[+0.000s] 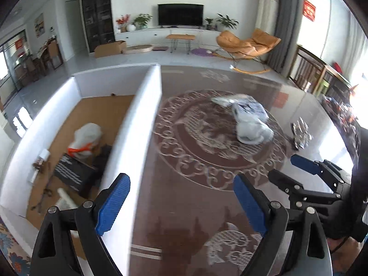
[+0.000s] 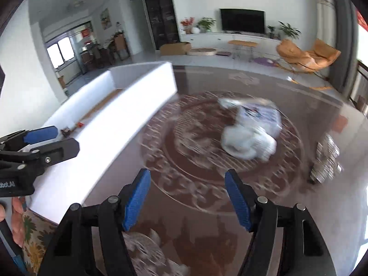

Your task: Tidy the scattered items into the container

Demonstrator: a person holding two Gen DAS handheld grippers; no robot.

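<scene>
The left gripper [image 1: 181, 203] had its fingers spread with nothing between them, over the edge of the white box [image 1: 147, 115]. The right gripper [image 2: 187, 199] also stood parted and empty above the brown table [image 2: 200, 225]. Inside the box lay a white bag with an orange band [image 1: 86, 141] and a dark packet [image 1: 73, 172] (the smaller bits there were too blurred to name). On the table lay pale plastic bags [image 2: 250, 135] and a shiny, smeared thing [image 2: 326, 161], well apart from both grippers.

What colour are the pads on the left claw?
Blue, on black arms: the left claw shows them best in the left wrist view.
</scene>
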